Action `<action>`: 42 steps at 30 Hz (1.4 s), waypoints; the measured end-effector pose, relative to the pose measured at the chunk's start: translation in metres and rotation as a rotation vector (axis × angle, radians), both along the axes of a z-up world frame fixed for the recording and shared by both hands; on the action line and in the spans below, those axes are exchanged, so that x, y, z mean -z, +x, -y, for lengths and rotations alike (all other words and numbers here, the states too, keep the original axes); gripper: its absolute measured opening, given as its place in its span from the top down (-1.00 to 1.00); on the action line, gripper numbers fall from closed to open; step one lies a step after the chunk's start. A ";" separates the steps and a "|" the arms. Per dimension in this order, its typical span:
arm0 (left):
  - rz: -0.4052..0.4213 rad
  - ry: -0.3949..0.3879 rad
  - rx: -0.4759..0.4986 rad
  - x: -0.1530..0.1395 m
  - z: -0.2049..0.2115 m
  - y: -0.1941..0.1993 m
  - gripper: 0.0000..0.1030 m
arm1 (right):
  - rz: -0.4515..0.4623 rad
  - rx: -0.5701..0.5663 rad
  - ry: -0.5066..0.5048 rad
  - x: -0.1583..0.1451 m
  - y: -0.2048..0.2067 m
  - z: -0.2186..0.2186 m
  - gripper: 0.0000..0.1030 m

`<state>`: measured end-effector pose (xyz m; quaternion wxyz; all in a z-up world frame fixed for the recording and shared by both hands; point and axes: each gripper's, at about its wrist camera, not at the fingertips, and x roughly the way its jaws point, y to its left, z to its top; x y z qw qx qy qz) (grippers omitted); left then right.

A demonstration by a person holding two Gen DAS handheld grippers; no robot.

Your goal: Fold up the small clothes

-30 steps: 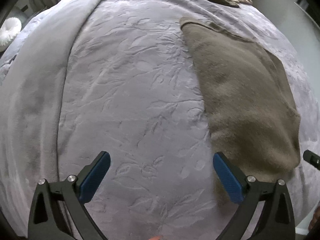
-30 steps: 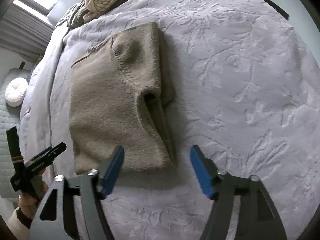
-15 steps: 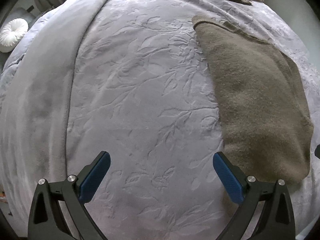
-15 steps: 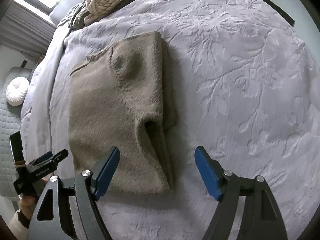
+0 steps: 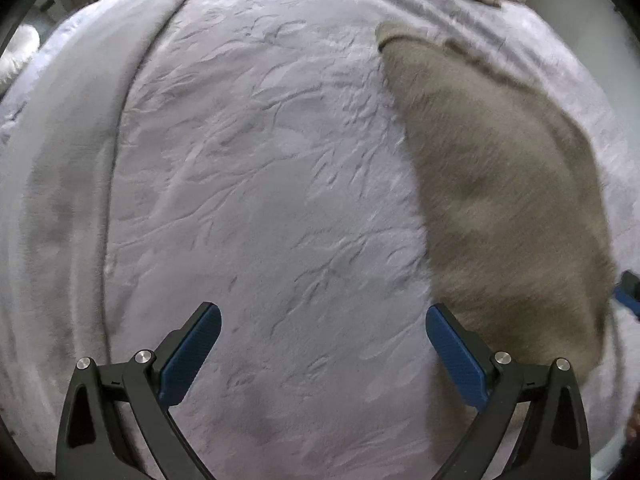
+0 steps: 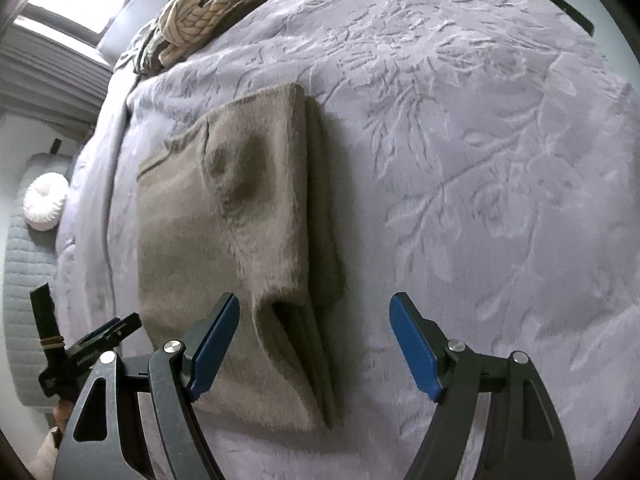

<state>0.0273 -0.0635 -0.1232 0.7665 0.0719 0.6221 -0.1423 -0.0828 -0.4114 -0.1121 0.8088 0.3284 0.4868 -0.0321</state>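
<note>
On the lavender bedspread (image 6: 480, 160), embossed with a leafy pattern, a tan fleece garment (image 6: 224, 220) is lying folded into a long rectangle. Its stacked layers are showing along the right edge, and a sleeve opening is gaping at the near end. No readable writing is showing on the garment; the small print on the other tool's body is too blurred to make out.

The right gripper (image 6: 314, 340) is hovering with its blue-padded fingers (image 6: 412, 348) spread wide, holding nothing — the left pad is sitting over the garment's near right corner, the right pad over bare bedspread. Open cover is stretching away to the right of the fold.

The left gripper (image 5: 322, 352) is likewise standing wide open and empty above bare bedspread, with the garment (image 5: 500, 200) lying to its right, its near edge just behind the right pad. A smooth grey blanket (image 5: 60, 200) is running along the left margin. At the far end, a heap of cream knitwear (image 6: 216, 12) is resting, well apart from the fold — and a round white cushion (image 6: 45, 208) is sitting beyond the bed's left side.
</note>
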 end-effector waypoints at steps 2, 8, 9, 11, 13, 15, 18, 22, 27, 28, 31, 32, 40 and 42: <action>0.027 -0.028 -0.021 -0.008 -0.004 0.009 -0.99 | 0.021 -0.002 0.049 0.002 0.005 0.007 -0.56; -0.023 -0.194 -0.013 -0.015 0.004 0.043 -0.99 | 0.046 -0.061 0.179 0.018 0.029 0.018 -0.56; -0.036 -0.227 -0.007 -0.014 0.008 0.046 -0.99 | 0.044 -0.074 0.202 0.022 0.033 0.018 -0.56; -0.063 -0.275 0.023 -0.009 0.021 0.052 -0.99 | 0.043 -0.100 0.239 0.028 0.041 0.018 -0.56; -0.092 -0.291 0.059 0.001 0.037 0.056 -0.99 | 0.041 -0.119 0.269 0.034 0.049 0.018 -0.56; -0.121 -0.310 0.085 0.010 0.050 0.057 -0.99 | 0.043 -0.144 0.295 0.037 0.060 0.015 -0.56; -0.152 -0.345 0.106 0.019 0.065 0.050 -0.99 | 0.056 -0.186 0.307 0.039 0.076 0.007 -0.56; -0.170 -0.383 0.119 0.022 0.082 0.046 -0.99 | 0.098 -0.215 0.353 0.040 0.091 -0.003 -0.60; -0.170 -0.397 0.082 0.027 0.094 0.046 -0.99 | 0.099 -0.195 0.404 0.050 0.100 -0.004 -0.60; -0.172 -0.399 0.081 0.028 0.095 0.046 -0.99 | 0.093 -0.187 0.407 0.051 0.101 -0.004 -0.60; -0.162 -0.391 0.091 0.027 0.090 0.042 -0.98 | 0.057 -0.180 0.382 0.050 0.104 -0.008 -0.12; -0.153 -0.389 0.093 0.025 0.090 0.041 -0.94 | 0.056 -0.182 0.381 0.050 0.104 -0.007 0.32; -0.130 -0.443 0.117 0.001 0.074 0.037 0.01 | 0.168 -0.209 0.495 0.012 0.095 -0.028 0.37; -0.124 -0.455 0.125 -0.010 0.070 0.034 0.01 | 0.180 -0.213 0.516 0.004 0.093 -0.035 0.37</action>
